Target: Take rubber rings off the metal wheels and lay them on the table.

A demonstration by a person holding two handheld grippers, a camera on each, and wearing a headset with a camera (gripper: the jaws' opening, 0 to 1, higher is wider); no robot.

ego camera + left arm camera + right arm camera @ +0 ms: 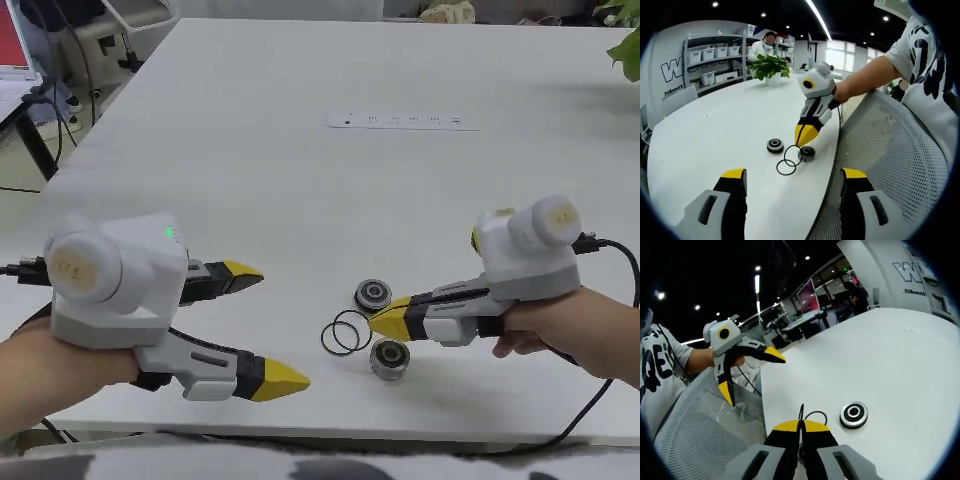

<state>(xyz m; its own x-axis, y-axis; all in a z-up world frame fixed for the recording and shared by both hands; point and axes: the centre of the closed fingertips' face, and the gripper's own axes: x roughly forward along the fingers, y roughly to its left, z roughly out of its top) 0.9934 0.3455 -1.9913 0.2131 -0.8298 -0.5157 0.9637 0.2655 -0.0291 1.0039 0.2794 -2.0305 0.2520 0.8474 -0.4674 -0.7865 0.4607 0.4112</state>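
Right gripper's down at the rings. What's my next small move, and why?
Probably open the right gripper. Its shut jaws seem to pinch a ring that already lies flat on the table, overlapping the other ring, so it looks ready to release.

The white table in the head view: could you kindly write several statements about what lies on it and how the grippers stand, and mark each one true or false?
1. Two thin black rubber rings lie overlapping on the white table. True.
2. The left gripper has its jaws shut. False: its jaws stand wide apart, near the table's front edge.
3. The right gripper has its jaws shut, with the yellow tips at the rings. True.
4. Three wheels sit on the table. False: there are two round metal wheels, one beyond the right gripper's tips and one nearer the person.
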